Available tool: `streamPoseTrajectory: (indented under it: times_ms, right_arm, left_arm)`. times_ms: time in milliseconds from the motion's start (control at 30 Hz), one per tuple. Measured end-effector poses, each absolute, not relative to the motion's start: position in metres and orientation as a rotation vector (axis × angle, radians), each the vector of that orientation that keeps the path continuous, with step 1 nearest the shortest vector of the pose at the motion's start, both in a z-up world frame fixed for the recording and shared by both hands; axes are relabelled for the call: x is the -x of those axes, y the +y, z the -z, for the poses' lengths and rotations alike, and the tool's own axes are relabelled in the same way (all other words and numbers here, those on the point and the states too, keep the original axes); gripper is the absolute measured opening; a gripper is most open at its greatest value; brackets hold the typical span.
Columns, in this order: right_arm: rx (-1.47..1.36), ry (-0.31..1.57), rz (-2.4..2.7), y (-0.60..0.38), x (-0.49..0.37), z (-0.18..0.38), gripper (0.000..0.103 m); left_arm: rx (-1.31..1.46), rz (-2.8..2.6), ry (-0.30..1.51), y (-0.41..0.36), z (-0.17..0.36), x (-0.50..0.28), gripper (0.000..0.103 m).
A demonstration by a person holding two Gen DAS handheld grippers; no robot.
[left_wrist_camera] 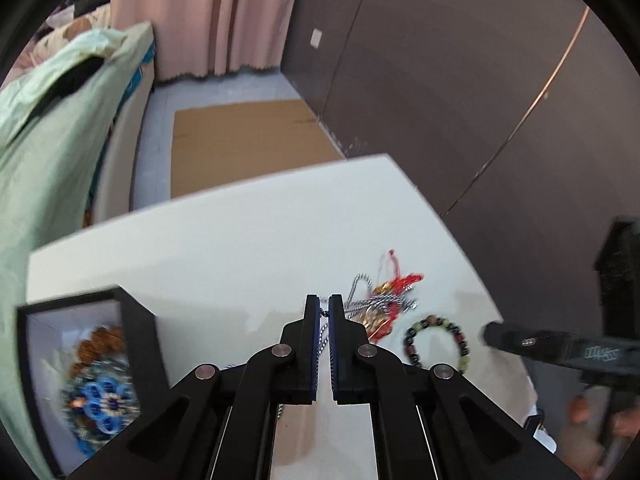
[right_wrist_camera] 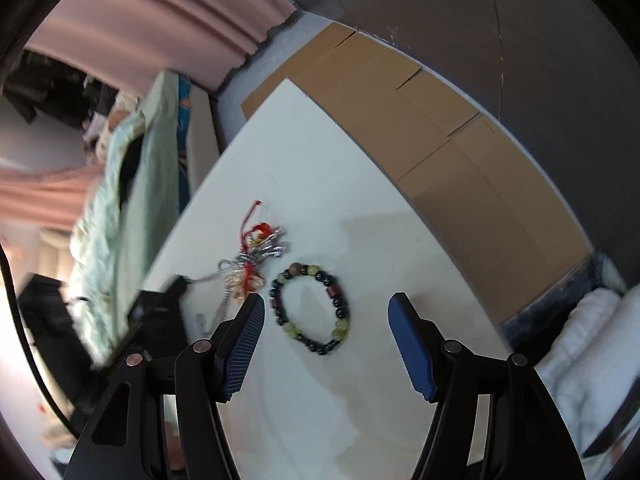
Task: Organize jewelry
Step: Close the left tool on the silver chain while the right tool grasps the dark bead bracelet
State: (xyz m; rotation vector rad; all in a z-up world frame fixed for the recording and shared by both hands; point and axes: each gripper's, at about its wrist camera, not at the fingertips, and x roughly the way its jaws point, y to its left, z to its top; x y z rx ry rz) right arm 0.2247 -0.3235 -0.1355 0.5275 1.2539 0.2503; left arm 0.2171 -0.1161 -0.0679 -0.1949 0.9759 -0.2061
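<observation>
On the white table (left_wrist_camera: pixel 240 248) lies a tangle of jewelry (left_wrist_camera: pixel 384 300) made of red cord, silver chain and amber beads. My left gripper (left_wrist_camera: pixel 324 300) is shut on a silver chain (left_wrist_camera: pixel 322 340) that runs out of this tangle and hangs down between the pads. A bracelet of dark and green beads (left_wrist_camera: pixel 462 344) lies just right of the tangle. My right gripper (right_wrist_camera: pixel 328 300) stands open over that bracelet (right_wrist_camera: pixel 340 304), its pads on either side and clear of it. An open black jewelry box (left_wrist_camera: pixel 140 320) at the left holds a blue brooch (left_wrist_camera: pixel 104 400) and brown beads (left_wrist_camera: pixel 100 340).
A bed with a pale green cover (left_wrist_camera: pixel 48 152) runs along the table's left side. Flat cardboard (left_wrist_camera: pixel 240 148) lies on the floor beyond the table, beside a dark wall (left_wrist_camera: pixel 440 100). A white fluffy cloth (right_wrist_camera: pixel 592 340) sits off the table's right edge.
</observation>
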Motion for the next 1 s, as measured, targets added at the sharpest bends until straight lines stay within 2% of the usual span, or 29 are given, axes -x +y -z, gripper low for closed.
streamPoseTrajectory:
  times_ms: [133, 600, 700, 867, 1000]
  right_arm:
    - [-0.428, 1.266, -0.259, -0.313, -0.228, 0.139, 0.052]
    - [0.012, 1.243, -0.215, -0.256, -0.216, 0.131, 0.044]
    - [0.084, 1.23, -0.18, -0.252, -0.213, 0.131, 0.036]
    - [0.158, 1.208, -0.18, -0.249, -0.209, 0.13, 0.01]
    - [0.055, 1.235, -0.23, -0.264, -0.21, 0.127, 0.01]
  left_arm:
    - [0.191, 0.217, 0.916, -0.11, 0.037, -0.208, 0.004]
    - [0.185, 0.259, 0.747, -0.109, -0.048, -0.181, 0.004]
    - [0.177, 0.259, 0.723, -0.108, -0.06, -0.178, 0.004]
    - [0.168, 0.255, 0.68, -0.103, -0.084, -0.174, 0.004]
    - [0.157, 0.243, 0.646, -0.099, -0.1, -0.169, 0.004]
